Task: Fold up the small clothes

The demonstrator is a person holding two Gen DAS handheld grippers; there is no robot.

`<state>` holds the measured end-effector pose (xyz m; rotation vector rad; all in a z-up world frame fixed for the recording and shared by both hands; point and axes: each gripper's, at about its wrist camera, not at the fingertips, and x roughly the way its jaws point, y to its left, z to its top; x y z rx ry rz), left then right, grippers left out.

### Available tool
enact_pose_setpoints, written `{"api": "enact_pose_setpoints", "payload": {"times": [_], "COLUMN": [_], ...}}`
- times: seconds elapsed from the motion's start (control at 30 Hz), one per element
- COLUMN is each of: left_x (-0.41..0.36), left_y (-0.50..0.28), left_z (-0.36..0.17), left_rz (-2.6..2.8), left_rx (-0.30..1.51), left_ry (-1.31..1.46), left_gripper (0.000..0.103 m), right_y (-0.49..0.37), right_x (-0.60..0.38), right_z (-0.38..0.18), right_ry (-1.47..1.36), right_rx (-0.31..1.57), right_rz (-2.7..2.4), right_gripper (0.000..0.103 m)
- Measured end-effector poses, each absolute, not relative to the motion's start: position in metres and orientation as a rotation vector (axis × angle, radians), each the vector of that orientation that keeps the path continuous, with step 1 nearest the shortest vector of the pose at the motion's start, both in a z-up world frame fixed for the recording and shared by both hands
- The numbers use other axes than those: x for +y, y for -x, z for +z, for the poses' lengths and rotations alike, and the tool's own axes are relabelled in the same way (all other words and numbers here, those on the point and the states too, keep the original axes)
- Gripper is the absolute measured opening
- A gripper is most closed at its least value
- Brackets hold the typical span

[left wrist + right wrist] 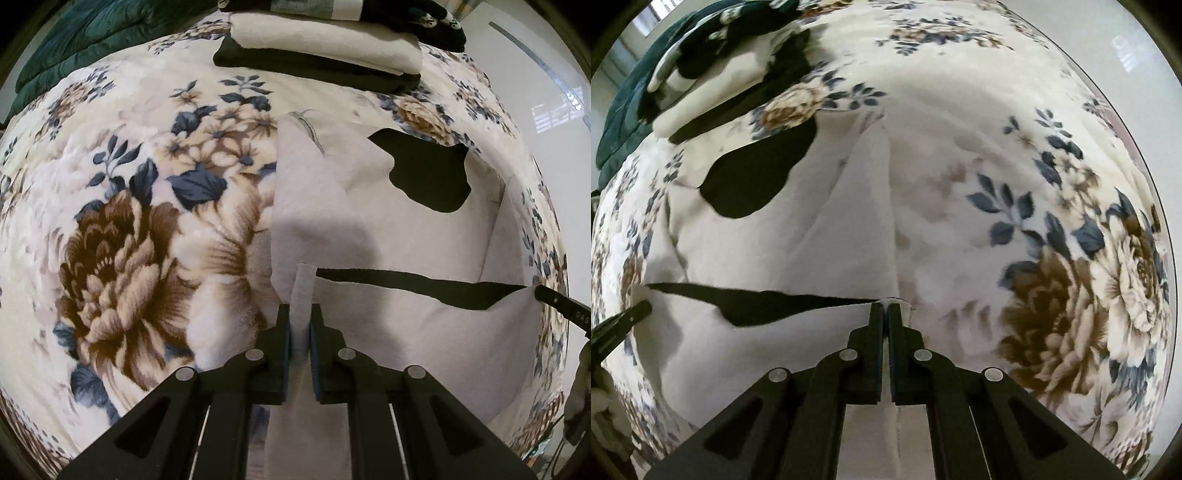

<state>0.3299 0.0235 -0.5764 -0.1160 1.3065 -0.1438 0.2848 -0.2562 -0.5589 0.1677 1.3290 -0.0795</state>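
Observation:
A white garment with black patches (406, 229) lies spread on a floral blanket (122, 236). My left gripper (300, 314) is shut on the garment's near left edge, with a fold of white cloth standing between the fingers. My right gripper (885, 310) is shut on the near right edge of the same garment (798, 236), by a black strip (768, 301). Each gripper's tip shows at the side of the other view: the right one in the left wrist view (561, 304), the left one in the right wrist view (620, 319).
A stack of folded clothes, white over black (325, 48), sits at the far end of the bed, also seen in the right wrist view (713, 85). A dark green quilt (85, 40) lies at the far left. Pale floor (546, 74) lies beyond the bed's right edge.

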Motion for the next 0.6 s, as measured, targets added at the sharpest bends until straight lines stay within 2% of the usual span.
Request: {"api": "enact_pose_setpoints", "payload": {"times": [0.2,0.23,0.27,0.37,0.57,0.6], "left_x": [0.040,0.045,0.049,0.061,0.045,0.042], "left_y": [-0.333,-0.334,-0.335,-0.335,-0.352,-0.354], "left_z": [-0.582,-0.581,-0.579,-0.570,-0.579,-0.583], "left_rz": [-0.160,-0.171,-0.177,-0.191,-0.226,-0.221], "left_rx": [1.345,1.355,1.360,1.347,1.376,1.382], "left_ry": [0.246,0.293,0.329,0.413,0.304,0.281], "left_gripper": [0.007,0.010,0.010,0.020,0.021,0.021], "right_y": [-0.289,-0.289,-0.288,-0.285,-0.291,-0.292], "right_x": [-0.269,-0.272,-0.276,-0.290,-0.294,-0.293], "right_z": [-0.583,-0.585,-0.586,-0.584,-0.600,-0.604], "right_ry": [-0.268,-0.308,-0.346,-0.458,-0.517,-0.527], "right_rx": [1.406,1.416,1.422,1.420,1.465,1.477], "right_rz": [-0.074,-0.068,-0.067,-0.058,-0.012,-0.001], "right_gripper": [0.002,0.005,0.014,0.052,0.054,0.051]}}
